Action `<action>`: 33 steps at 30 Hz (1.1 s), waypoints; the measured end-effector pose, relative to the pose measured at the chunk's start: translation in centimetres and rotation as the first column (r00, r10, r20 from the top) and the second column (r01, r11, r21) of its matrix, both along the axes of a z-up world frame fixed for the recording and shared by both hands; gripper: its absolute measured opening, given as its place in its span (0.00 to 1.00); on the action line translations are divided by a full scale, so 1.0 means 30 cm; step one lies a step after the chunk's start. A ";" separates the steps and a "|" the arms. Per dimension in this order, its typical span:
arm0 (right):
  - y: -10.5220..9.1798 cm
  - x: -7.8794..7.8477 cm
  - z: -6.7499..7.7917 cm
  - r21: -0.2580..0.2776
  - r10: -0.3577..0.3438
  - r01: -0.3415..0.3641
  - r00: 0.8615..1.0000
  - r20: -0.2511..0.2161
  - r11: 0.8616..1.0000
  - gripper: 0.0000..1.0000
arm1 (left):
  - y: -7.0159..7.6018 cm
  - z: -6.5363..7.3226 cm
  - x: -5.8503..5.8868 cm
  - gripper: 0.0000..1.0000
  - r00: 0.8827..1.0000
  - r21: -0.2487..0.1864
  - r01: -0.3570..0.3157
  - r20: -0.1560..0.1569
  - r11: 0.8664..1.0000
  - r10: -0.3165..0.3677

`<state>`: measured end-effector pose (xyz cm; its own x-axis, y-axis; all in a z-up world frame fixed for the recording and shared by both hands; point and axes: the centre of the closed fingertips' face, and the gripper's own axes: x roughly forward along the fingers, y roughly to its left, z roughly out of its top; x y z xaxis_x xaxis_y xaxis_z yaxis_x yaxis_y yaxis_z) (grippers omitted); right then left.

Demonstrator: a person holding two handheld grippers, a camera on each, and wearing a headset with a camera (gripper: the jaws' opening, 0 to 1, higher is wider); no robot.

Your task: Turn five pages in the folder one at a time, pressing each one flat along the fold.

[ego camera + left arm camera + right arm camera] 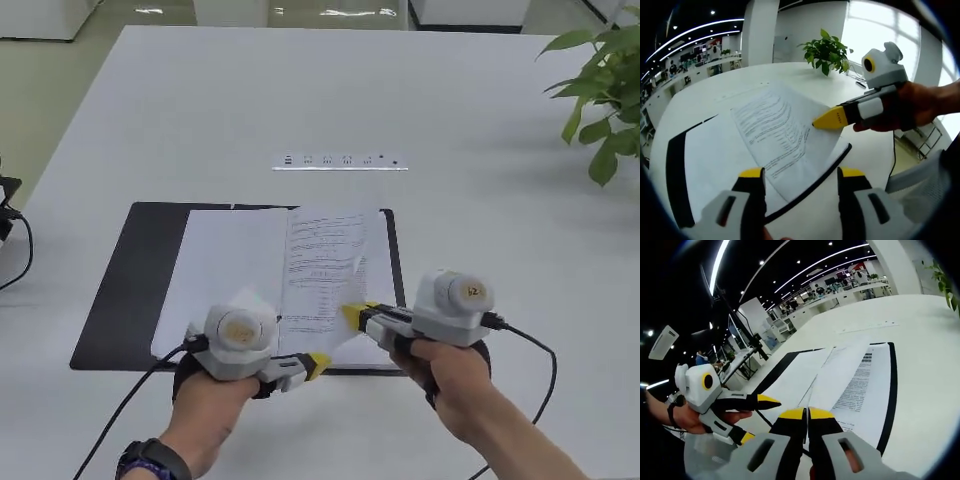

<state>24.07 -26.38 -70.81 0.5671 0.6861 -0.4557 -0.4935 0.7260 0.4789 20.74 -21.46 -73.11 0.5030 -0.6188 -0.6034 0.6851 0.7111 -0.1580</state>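
Note:
A black folder (130, 290) lies open on the white table with white pages in it. One printed page (322, 280) is lifted off the right stack and stands tilted toward the spine. My right gripper (352, 315) is shut on that page's lower right edge; its yellow tips (806, 416) pinch the sheet (840, 375). My left gripper (318, 364) hovers open at the folder's near edge, its jaws (800, 175) straddling the folder's corner (840, 155) without touching the page (775, 135).
A power socket strip (340, 161) is set in the table beyond the folder. A potted plant (605, 90) stands at the far right. Cables (120, 410) trail from both grippers toward me.

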 end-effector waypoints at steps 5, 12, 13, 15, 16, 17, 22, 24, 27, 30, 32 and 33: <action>0.035 0.009 0.018 0.012 0.008 -0.008 1.000 0.005 1.000 0.00 | 0.036 -0.001 -0.008 0.58 1.000 0.014 -0.008 0.007 1.000 0.008; 0.080 0.006 0.031 0.011 0.024 -0.024 1.000 0.009 1.000 0.00 | 0.076 0.013 -0.006 0.59 1.000 0.010 -0.028 0.012 1.000 0.028; 0.084 0.007 0.031 0.011 0.025 -0.025 1.000 0.009 1.000 0.00 | 0.082 0.016 -0.003 0.59 0.999 0.009 -0.033 0.014 0.999 0.033; 0.092 0.007 0.034 0.011 0.028 -0.029 1.000 0.011 1.000 0.00 | 0.100 0.023 0.008 0.60 0.999 0.008 -0.045 0.020 0.999 0.045; 0.100 0.008 0.040 0.015 0.031 -0.031 0.999 0.013 0.999 0.00 | 0.107 0.028 0.013 0.60 0.998 0.006 -0.052 0.022 0.999 0.052; 0.105 0.010 0.045 0.017 0.032 -0.032 0.999 0.016 0.999 0.00 | 0.118 0.035 0.018 0.60 0.998 0.003 -0.061 0.026 0.998 0.061; 0.139 0.020 0.063 0.023 0.046 -0.047 0.999 0.026 0.999 0.00 | 0.172 0.058 0.041 0.61 0.994 -0.004 -0.106 0.037 0.994 0.106; 0.155 0.021 0.071 0.025 0.054 -0.055 0.998 0.029 0.998 0.00 | 0.196 0.075 0.050 0.62 0.990 -0.016 -0.131 0.044 0.991 0.132; 0.175 0.024 0.076 0.025 0.062 -0.063 0.998 0.032 0.998 0.00 | 0.230 0.097 0.058 0.61 0.984 -0.027 -0.164 0.060 0.986 0.165; 0.200 0.023 0.086 0.030 0.074 -0.075 0.997 0.035 0.997 0.00 | 0.252 0.103 0.055 0.62 0.982 -0.030 -0.177 0.063 0.984 0.179; 0.219 0.021 0.089 0.030 0.087 -0.088 0.995 0.039 0.996 0.00 | 0.268 0.102 0.056 0.63 0.980 -0.030 -0.188 0.064 0.982 0.190; 0.228 0.020 0.089 0.029 0.092 -0.093 0.995 0.039 0.995 0.00 | 0.273 0.102 0.055 0.63 0.979 -0.030 -0.191 0.067 0.981 0.192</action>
<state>24.67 -19.56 -68.15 0.5171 0.7497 -0.4130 -0.5756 0.6617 0.4804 22.40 -13.27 -70.07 0.6534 -0.5201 -0.5500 0.5463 0.8270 -0.1330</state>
